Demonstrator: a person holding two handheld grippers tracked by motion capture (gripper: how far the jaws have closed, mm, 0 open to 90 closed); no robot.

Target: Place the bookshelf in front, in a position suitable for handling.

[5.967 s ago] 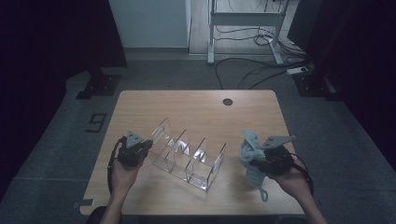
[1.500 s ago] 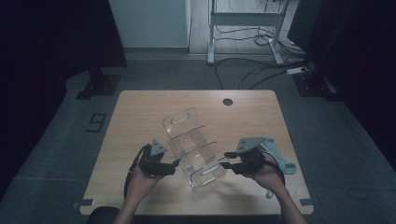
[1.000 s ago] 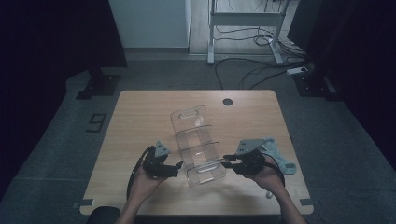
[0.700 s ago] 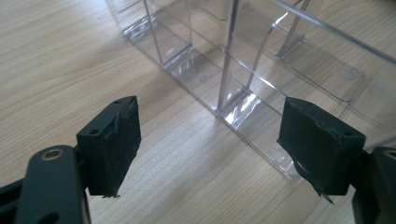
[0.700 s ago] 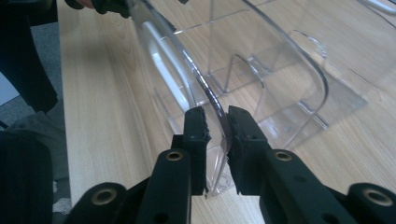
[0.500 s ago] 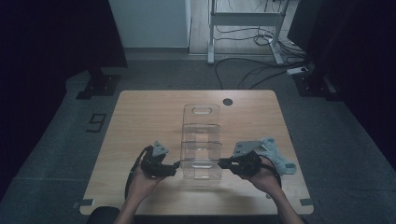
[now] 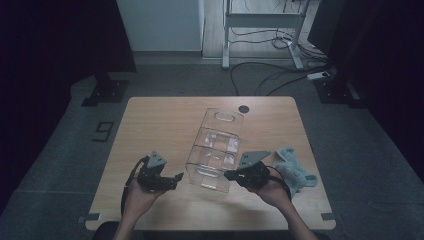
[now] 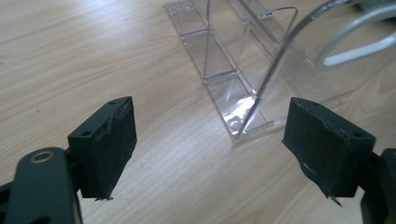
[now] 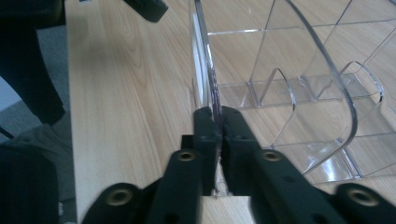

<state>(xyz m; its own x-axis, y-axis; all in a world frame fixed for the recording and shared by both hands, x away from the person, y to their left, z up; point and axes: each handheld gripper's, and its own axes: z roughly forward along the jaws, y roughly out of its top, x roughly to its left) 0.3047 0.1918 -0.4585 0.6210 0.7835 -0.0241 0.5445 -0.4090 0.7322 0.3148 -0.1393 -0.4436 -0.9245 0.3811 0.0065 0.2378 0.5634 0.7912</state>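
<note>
The wooden surface [image 7: 150,130] took up the middle of the high view, with dark floor around it. On it, just right of centre, stood the clear plastic organizer [image 7: 215,147], a divided rack with a handle slot in its far end. Its long axis ran from the lower middle of the frame up toward the black hole in the surface [image 7: 243,108], leaning slightly to the right. Six seconds earlier it had lain slantwise across the surface; now it stood nearly end-on to the person, so it had been swung round.

A crumpled pale cloth [image 7: 295,170] lay at the lower right, just behind the right hand and apart from the organizer.

The right claw [image 7: 231,175] was clamped on the organizer's near end wall at its right corner; in the right claw's own view the two black jaws [image 9: 217,126] sat pressed together on the thin clear edge, having just finished closing on it. That hand was the one in contact.

The left claw [image 7: 175,179] stood apart, jaws wide, its pads [image 8: 109,144] empty, with the organizer's near left corner [image 8: 240,126] lying ahead between them but untouched. In my judgement, any further turning or sliding would rest on the right hand's pinch, the left being free to steady the near corner.
</note>
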